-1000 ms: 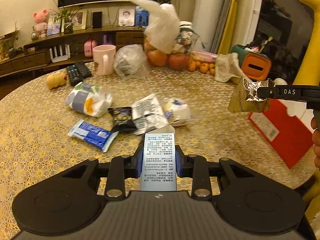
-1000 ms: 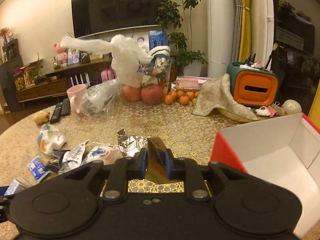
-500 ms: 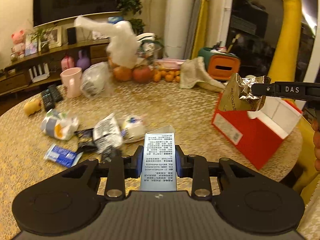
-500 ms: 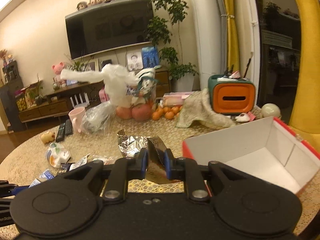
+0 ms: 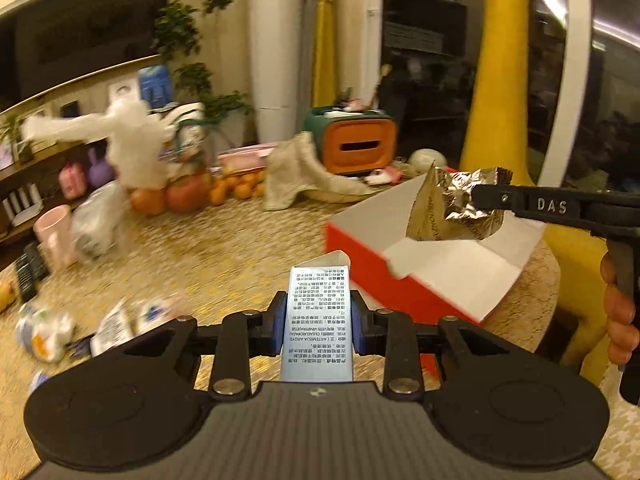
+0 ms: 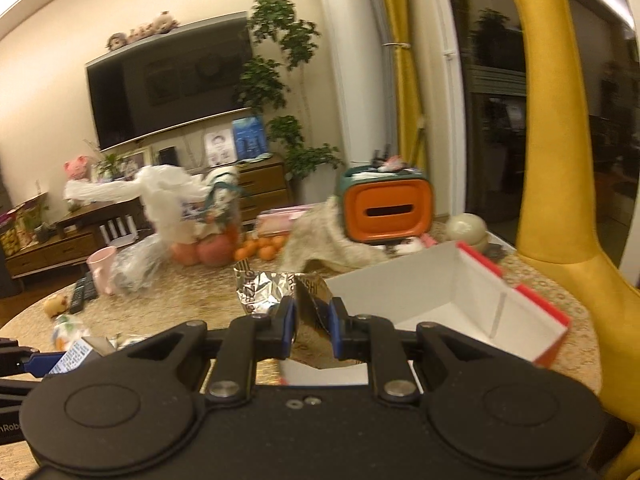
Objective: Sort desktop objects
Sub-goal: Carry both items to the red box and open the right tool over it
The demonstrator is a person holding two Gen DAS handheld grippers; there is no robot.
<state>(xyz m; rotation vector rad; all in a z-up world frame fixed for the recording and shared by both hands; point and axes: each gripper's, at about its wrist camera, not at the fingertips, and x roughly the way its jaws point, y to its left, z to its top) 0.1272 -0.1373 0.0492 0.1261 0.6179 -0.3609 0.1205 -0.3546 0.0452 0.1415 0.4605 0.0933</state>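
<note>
My left gripper (image 5: 318, 322) is shut on a flat silver-blue sachet (image 5: 318, 312) with printed text, held above the table just left of the red box (image 5: 372, 280). My right gripper (image 6: 312, 320) is shut on a crumpled gold foil wrapper (image 6: 276, 292). In the left wrist view the wrapper (image 5: 452, 208) hangs over the box's open white inside (image 5: 452, 264). In the right wrist view the box (image 6: 448, 300) lies right ahead, and the left gripper's sachet (image 6: 74, 358) shows at the lower left.
Several loose packets (image 5: 112, 324) lie on the gold table (image 5: 208, 260) at the left. Behind are a pink mug (image 5: 54, 234), remotes (image 5: 30, 274), bagged fruit (image 5: 168, 196), a cloth (image 5: 300, 176) and an orange-green tissue box (image 5: 358, 144). A yellow giraffe (image 6: 556, 160) stands at right.
Both grippers have swung right toward the red box with their loads. The foil wrapper now hangs over the box opening; the packet pile has slid to the left of view.
</note>
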